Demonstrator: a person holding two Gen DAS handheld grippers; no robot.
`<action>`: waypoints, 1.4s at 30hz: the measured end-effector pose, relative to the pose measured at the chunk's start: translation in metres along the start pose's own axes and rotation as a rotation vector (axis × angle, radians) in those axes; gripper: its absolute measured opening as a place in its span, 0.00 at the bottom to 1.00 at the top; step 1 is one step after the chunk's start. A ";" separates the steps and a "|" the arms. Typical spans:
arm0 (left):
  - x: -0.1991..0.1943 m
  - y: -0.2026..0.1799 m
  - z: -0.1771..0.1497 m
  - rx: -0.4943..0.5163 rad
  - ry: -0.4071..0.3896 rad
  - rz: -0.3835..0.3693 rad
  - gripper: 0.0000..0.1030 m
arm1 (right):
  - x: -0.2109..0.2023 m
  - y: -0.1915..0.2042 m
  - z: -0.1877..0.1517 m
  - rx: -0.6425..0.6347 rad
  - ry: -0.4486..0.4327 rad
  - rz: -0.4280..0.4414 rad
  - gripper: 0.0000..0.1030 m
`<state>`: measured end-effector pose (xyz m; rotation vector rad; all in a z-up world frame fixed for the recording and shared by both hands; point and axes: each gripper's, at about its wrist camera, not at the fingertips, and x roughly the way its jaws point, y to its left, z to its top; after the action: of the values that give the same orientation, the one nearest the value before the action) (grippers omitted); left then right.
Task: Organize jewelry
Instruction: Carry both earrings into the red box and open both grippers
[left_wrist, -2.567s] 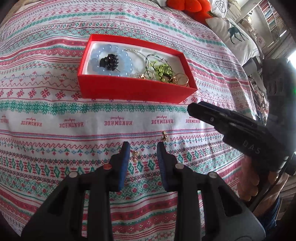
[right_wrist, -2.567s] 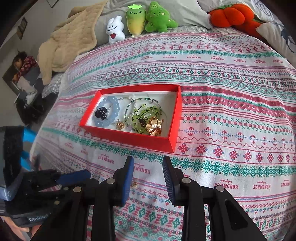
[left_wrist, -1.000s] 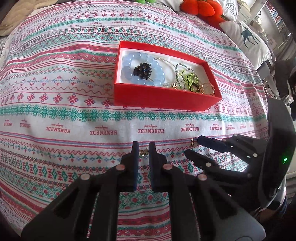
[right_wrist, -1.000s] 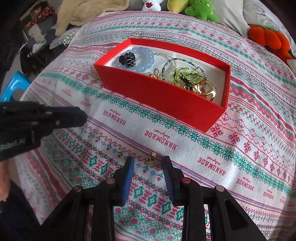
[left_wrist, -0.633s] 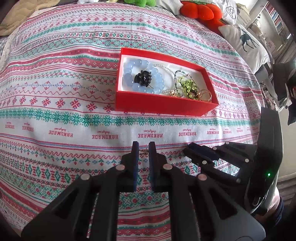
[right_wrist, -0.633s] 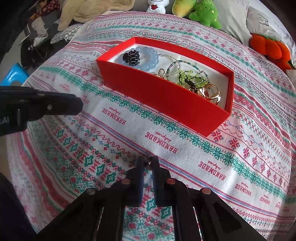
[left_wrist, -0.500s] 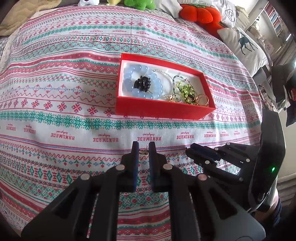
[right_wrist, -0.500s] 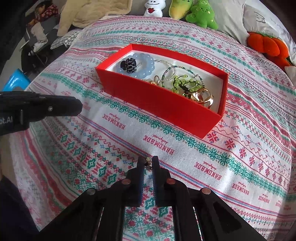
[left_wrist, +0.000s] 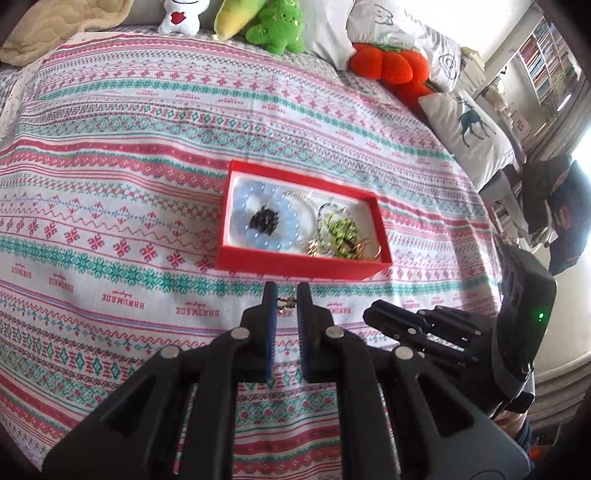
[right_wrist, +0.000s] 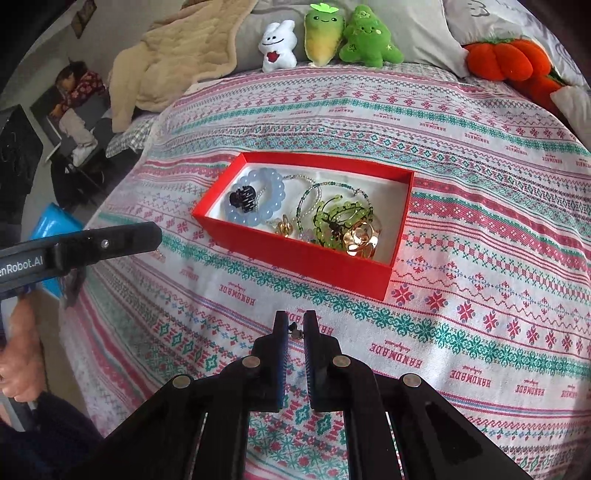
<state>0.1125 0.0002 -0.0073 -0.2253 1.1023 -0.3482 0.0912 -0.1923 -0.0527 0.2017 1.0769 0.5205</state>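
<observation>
Nearest in the left wrist view: left gripper (left_wrist: 285, 295), jaws drawn nearly together and clenched on a small gold earring (left_wrist: 286, 303) right at the tips, lifted clear of the patterned bedspread (left_wrist: 110, 206). Earring too small to read its long axis; seems to lie crosswise between the pads, one end poking out above them.

Nearest in the right wrist view: right gripper (right_wrist: 295, 325), likewise pinched tight on a tiny dark-and-gold stud (right_wrist: 294, 331) caught between the tips, above the cloth. Which way it points cannot be told.

Off to the right in the left wrist view, the right gripper's black body with a green light; off to the left in the right wrist view, the left gripper's finger and a person's hand (right_wrist: 18, 365) behind it.

Just beyond both sets of tips: red box (left_wrist: 291, 264), open, white-lined, flat on the bedspread, long axis across the left wrist view and slanting from upper left to lower right in the right wrist view. Inside, at its left end, a pale blue bead bracelet (left_wrist: 264, 221) ringing a black hair claw (left_wrist: 264, 220); toward the right end, tangled green beaded pieces (left_wrist: 341, 232) and gold rings (right_wrist: 360, 238).

Farthest: plush toys (right_wrist: 325, 35), an orange pumpkin cushion (left_wrist: 388, 64) and pillows along the head of the bed.
</observation>
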 end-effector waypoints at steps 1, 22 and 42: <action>-0.001 -0.002 0.002 -0.002 -0.006 -0.007 0.11 | -0.001 -0.001 0.002 0.006 -0.007 -0.002 0.08; 0.045 -0.022 0.039 -0.070 -0.038 -0.033 0.11 | 0.001 -0.023 0.052 0.178 -0.113 0.020 0.08; 0.074 -0.015 0.050 -0.092 -0.021 -0.032 0.11 | 0.032 -0.038 0.066 0.269 -0.140 0.101 0.11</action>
<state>0.1847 -0.0421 -0.0418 -0.3274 1.0960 -0.3233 0.1723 -0.2031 -0.0621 0.5235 1.0008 0.4434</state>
